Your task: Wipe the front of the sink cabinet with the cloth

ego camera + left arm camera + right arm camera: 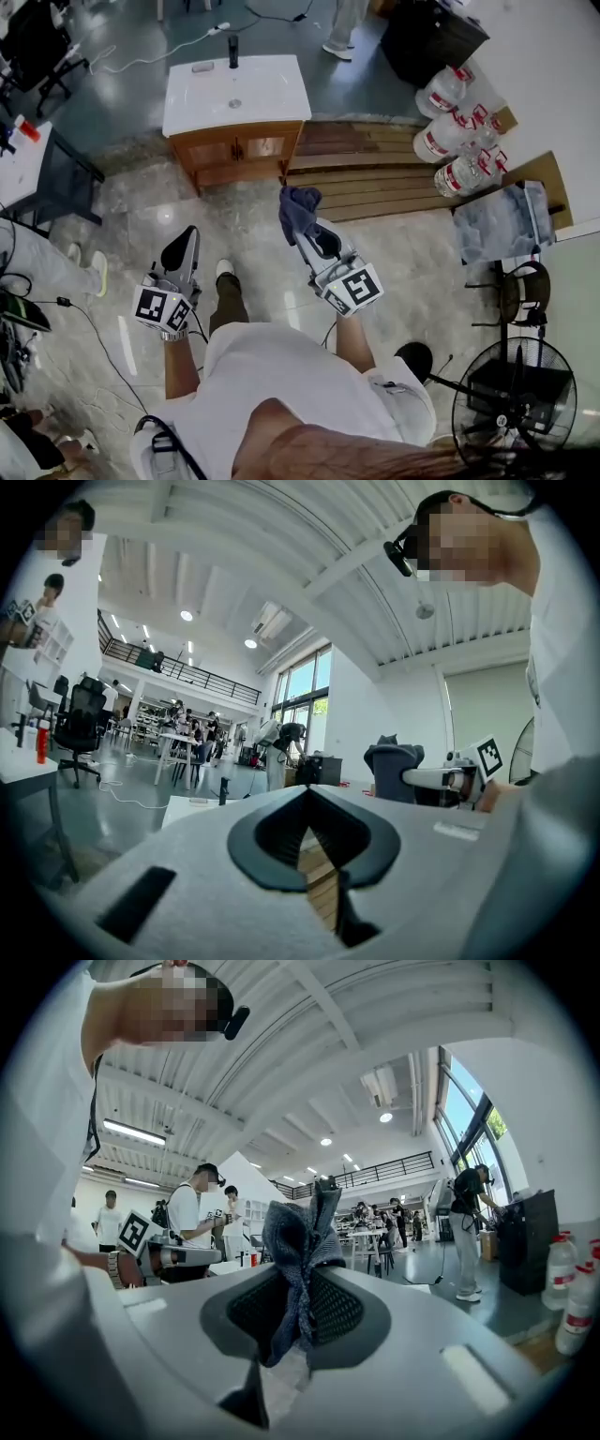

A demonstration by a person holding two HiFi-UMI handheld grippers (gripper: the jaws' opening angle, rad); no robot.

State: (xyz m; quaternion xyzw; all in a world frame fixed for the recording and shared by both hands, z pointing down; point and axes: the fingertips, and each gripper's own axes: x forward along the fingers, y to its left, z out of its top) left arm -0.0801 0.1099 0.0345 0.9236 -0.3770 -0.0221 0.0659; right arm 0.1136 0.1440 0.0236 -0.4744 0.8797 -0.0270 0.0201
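The sink cabinet [246, 150] stands ahead of me, with a wooden front, a white top and a black tap [232, 51]. My right gripper [307, 234] is shut on a bunched blue cloth [297, 210], which it holds up in the air short of the cabinet's right corner. In the right gripper view the cloth [300, 1241] sticks up out of the closed jaws. My left gripper [180, 249] hangs lower left, apart from the cabinet, shut with nothing in it. In the left gripper view the cloth [394, 769] shows off to the right.
A low wooden plank platform [375, 173] runs right of the cabinet. Several water jugs [450, 131] stand behind it. A plastic-wrapped bundle [506, 220] and a floor fan [516, 398] are at the right. A dark chair [61, 173] stands left. Cables [103, 347] lie on the floor.
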